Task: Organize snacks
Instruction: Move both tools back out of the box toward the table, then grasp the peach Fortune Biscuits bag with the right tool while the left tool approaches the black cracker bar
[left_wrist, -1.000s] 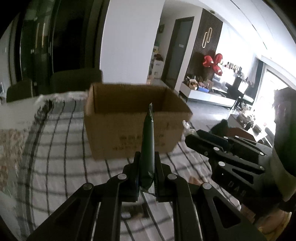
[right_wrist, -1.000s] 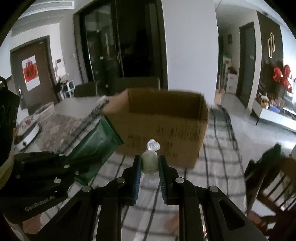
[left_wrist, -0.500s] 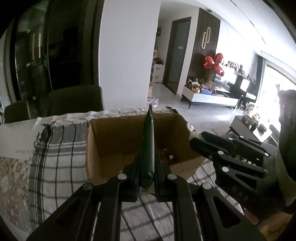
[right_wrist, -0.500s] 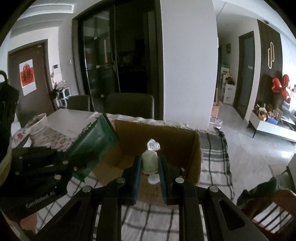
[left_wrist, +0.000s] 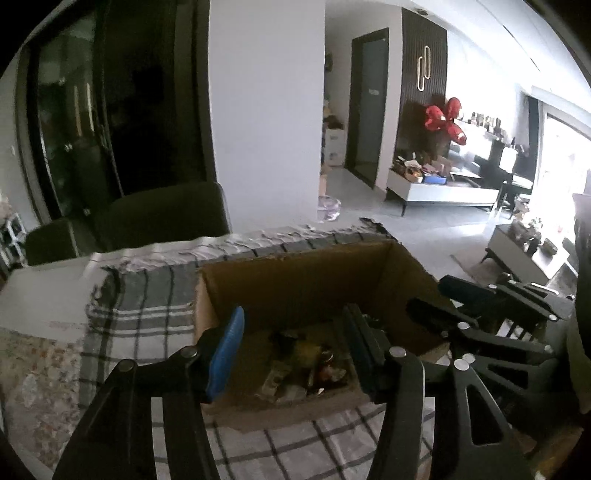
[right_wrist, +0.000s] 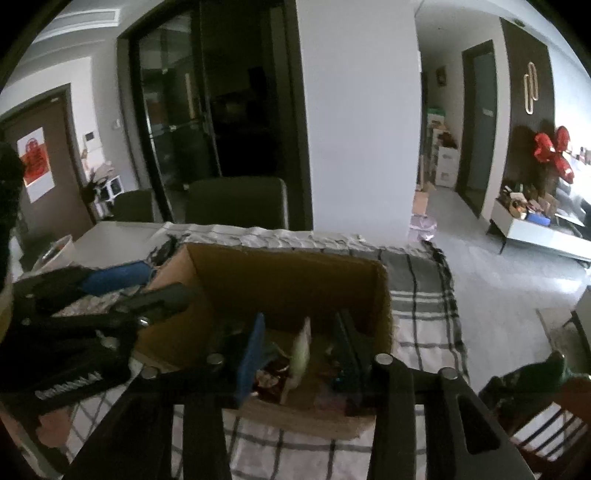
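Note:
An open cardboard box (left_wrist: 295, 273) stands on the checked tablecloth; it also shows in the right wrist view (right_wrist: 288, 273). Several snack packets (left_wrist: 306, 365) lie on its floor. My left gripper (left_wrist: 295, 339) is open and empty above the box. My right gripper (right_wrist: 301, 350) is open above the box too. A pale wrapped snack (right_wrist: 301, 354) is between its jaws, blurred and free of the pads. The right gripper shows at the right of the left wrist view (left_wrist: 480, 314). The left gripper shows at the left of the right wrist view (right_wrist: 110, 295).
The box sits near the far edge of the checked tablecloth (left_wrist: 140, 306). Dark chairs (left_wrist: 162, 214) stand behind the table. A wooden chair (right_wrist: 546, 417) is at the right. A floral cloth (left_wrist: 33, 373) covers the table's left part.
Both grippers moved over the box and opened. The green packet left my left gripper. The pale wrapped snack left my right gripper's grip and is dropping into the box.

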